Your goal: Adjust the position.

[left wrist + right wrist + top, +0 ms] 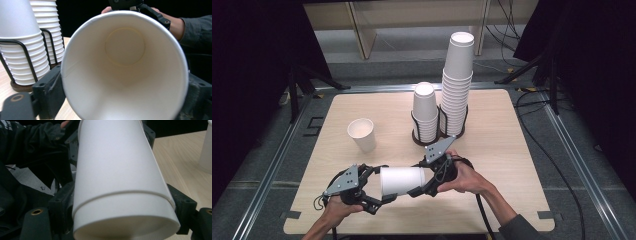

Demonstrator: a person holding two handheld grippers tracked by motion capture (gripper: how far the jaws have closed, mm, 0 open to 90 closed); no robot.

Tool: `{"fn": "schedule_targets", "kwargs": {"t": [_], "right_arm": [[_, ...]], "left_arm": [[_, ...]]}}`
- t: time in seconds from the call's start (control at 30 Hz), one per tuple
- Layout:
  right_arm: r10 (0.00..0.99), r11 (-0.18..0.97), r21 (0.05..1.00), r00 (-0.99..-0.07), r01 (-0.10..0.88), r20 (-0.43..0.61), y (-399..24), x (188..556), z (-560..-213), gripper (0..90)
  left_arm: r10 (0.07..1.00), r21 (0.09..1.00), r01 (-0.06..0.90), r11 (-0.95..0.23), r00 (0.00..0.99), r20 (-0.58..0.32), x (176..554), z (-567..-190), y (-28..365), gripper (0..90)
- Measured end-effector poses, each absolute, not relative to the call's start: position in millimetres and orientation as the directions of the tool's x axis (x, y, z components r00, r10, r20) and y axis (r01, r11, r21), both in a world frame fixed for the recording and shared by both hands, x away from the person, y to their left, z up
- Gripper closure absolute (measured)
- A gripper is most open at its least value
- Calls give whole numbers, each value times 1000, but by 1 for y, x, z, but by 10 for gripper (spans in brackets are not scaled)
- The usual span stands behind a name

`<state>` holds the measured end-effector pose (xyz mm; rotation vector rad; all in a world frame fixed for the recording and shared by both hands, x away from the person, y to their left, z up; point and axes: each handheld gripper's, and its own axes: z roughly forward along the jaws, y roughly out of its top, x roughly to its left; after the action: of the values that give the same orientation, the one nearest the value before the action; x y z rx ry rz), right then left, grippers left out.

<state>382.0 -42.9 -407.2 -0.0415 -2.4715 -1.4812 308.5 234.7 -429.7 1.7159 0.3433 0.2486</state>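
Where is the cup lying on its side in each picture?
High view: the sideways cup lies low in the middle, between both grippers.
Left gripper view: its open mouth faces us, centre.
Right gripper view: its outside wall, centre.
Shared landmark: the cup stacks.

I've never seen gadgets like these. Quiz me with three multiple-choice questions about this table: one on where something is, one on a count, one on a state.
1. Where does the lone cup stand?
A) left of the shorter stack and taller stack
B) right of them
C) on top of them

2. How many cup stacks sit in wire holders?
A) one
B) two
C) four

3. How is the held cup placed?
A) upright
B) crushed flat
C) sideways

Answers:
1 A, the high view shows it left of both stacks.
2 B, one shorter stack and one taller.
3 C, the left gripper and right gripper clasp its two ends.
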Motion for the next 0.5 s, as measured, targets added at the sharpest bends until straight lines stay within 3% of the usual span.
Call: {"fn": "schedule_targets", "kwargs": {"t": [0.17,0.37,0.5], "right_arm": [[-49,578,811,-989,87,141,-41,377,-401,157],[10,691,723,-1000,1,-9,-40,364,-383,158],[-7,723,689,-998,-50,-65,-33,358,-381,161]], "left_arm": [[368,967,86,-239,930,8,308,-431,232,139],[386,936,100,-339,922,41,308,-432,230,142],[392,917,105,-385,918,59,306,-430,226,142]]}}
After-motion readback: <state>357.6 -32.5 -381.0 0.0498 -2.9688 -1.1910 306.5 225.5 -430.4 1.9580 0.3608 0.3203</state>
